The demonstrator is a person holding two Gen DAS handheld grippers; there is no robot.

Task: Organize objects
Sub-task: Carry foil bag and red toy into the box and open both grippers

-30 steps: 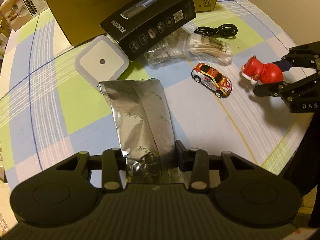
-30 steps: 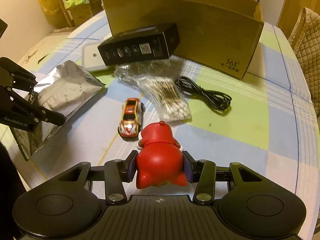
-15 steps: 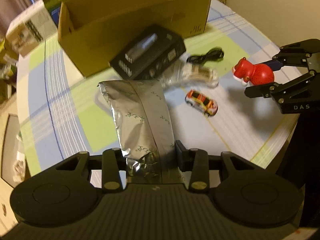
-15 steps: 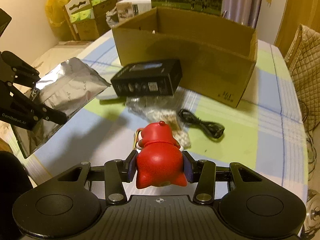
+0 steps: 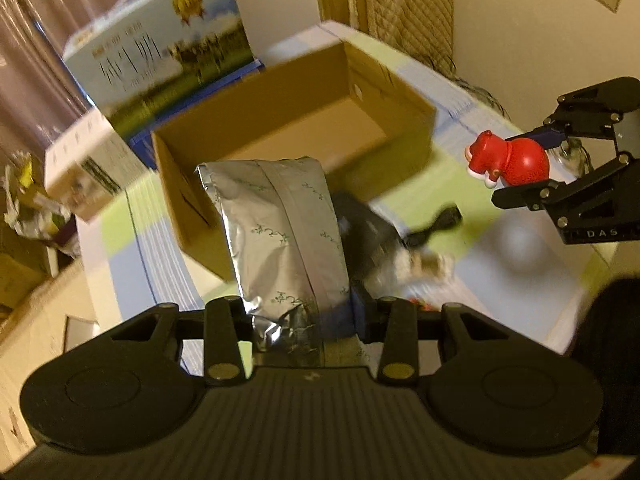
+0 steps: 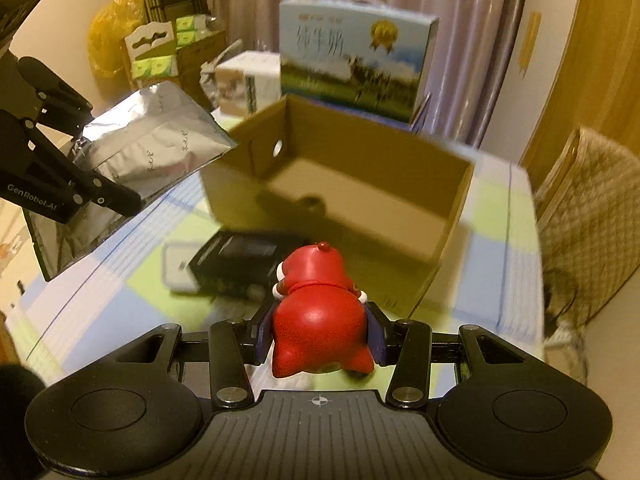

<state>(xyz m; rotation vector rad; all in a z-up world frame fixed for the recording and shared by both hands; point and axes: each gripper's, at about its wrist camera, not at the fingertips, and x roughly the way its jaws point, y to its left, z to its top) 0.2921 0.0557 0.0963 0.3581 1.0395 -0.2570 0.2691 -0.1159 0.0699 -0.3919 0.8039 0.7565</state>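
Observation:
My left gripper point(image 5: 304, 314) is shut on a silver foil pouch point(image 5: 276, 236), held up above the table in front of the open cardboard box point(image 5: 416, 100). In the right wrist view the same pouch point(image 6: 148, 148) hangs at the left from the left gripper point(image 6: 100, 184). My right gripper point(image 6: 320, 332) is shut on a red toy figure point(image 6: 320, 320), lifted over the table before the box point(image 6: 456, 196), whose inside looks bare. From the left wrist view the red figure point(image 5: 508, 158) sits in the right gripper point(image 5: 516, 168) at the right.
A black product box point(image 6: 244, 260) and a white square device point(image 6: 176, 268) lie on the checked tablecloth point(image 6: 100, 292) below the toy. A black cable point(image 5: 436, 224) and blurred small items lie right of the pouch. A milk carton case point(image 6: 352, 56) stands behind the box; a padded chair point(image 6: 588, 208) is at right.
Both grippers have risen with the pouch and the red figure, leaving the table items lower. The open box now shows from above, its inside visible.

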